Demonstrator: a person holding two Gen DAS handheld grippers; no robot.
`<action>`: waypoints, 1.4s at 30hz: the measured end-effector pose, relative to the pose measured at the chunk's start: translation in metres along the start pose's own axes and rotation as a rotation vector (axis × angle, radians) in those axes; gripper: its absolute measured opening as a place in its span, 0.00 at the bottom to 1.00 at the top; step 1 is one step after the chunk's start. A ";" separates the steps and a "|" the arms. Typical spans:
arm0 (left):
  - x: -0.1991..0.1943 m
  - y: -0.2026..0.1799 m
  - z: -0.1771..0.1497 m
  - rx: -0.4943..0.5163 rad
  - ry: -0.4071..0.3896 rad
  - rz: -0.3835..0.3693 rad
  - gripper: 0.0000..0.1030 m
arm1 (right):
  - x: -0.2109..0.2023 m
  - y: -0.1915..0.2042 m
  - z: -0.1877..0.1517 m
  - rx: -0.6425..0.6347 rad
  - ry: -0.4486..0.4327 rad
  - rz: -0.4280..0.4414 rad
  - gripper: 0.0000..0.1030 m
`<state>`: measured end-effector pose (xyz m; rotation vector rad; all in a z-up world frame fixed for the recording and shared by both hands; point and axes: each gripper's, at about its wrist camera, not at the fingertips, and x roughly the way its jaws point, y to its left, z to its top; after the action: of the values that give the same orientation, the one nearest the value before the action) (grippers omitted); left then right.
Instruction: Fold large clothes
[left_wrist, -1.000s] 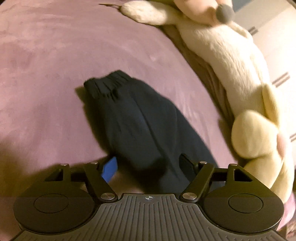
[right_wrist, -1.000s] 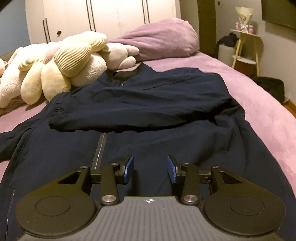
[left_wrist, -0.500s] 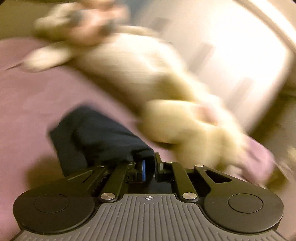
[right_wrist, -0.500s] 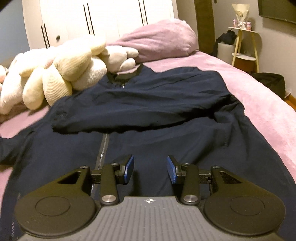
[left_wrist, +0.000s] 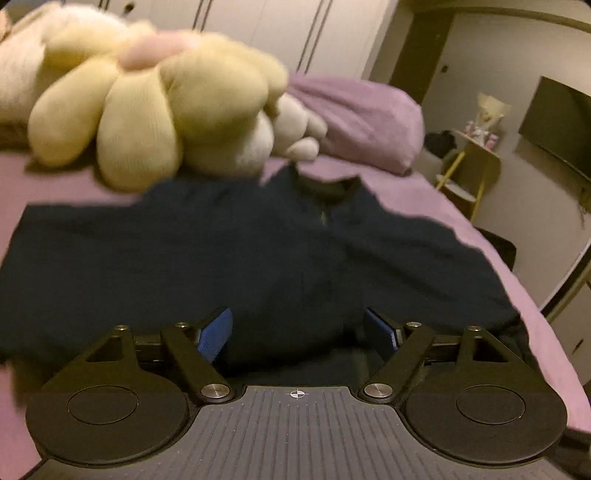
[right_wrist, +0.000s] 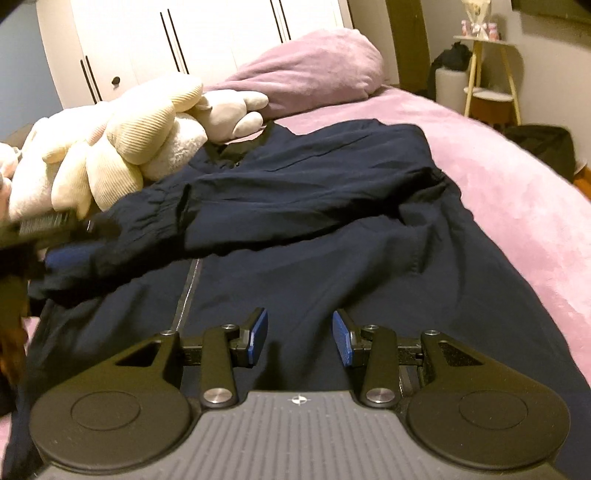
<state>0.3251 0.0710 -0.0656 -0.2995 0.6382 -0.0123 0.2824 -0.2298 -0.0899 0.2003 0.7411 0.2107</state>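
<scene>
**Both grippers spread over a navy jacket on a purple bed**

The left gripper (left_wrist: 299, 328) has its jaws spread wide, with dark cloth bulging up between the blue pads (left_wrist: 216, 334); whether the fabric touches them cannot be told through the blur. The right gripper (right_wrist: 299, 338) is likewise parted and holds nothing, poised low over the lower front of the navy jacket (right_wrist: 314, 236).

The jacket lies flat on the bed (right_wrist: 517, 206), collar toward the headboard end, zip running up its middle, one sleeve (right_wrist: 258, 218) folded across the chest. In the right wrist view, the left gripper shows as a blurred dark shape at the far left edge, by that sleeve's cuff.

From left to right, the room: a pile of cream plush toys (right_wrist: 122, 147) rests at the jacket's left shoulder, white wardrobe doors (right_wrist: 207, 40) stand behind, a purple pillow (right_wrist: 314, 70) sits at the head of the bed, then a small yellow-legged side table (right_wrist: 487, 66) against the wall. The bedcover is a soft pinkish-purple fleece. A dark wall-mounted screen (left_wrist: 554, 136) appears in the left wrist view.
</scene>
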 end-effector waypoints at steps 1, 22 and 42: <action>-0.005 0.006 -0.006 -0.027 -0.009 0.004 0.84 | 0.003 -0.002 0.004 0.022 0.007 0.024 0.38; -0.033 0.125 -0.054 -0.318 -0.098 0.432 0.98 | 0.152 0.076 0.077 0.280 0.180 0.363 0.25; 0.007 0.096 -0.014 -0.170 0.008 0.409 0.96 | 0.077 -0.050 0.121 0.140 -0.141 -0.057 0.15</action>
<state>0.3152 0.1581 -0.1068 -0.3281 0.7002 0.4350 0.4268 -0.2712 -0.0649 0.3231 0.6206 0.0896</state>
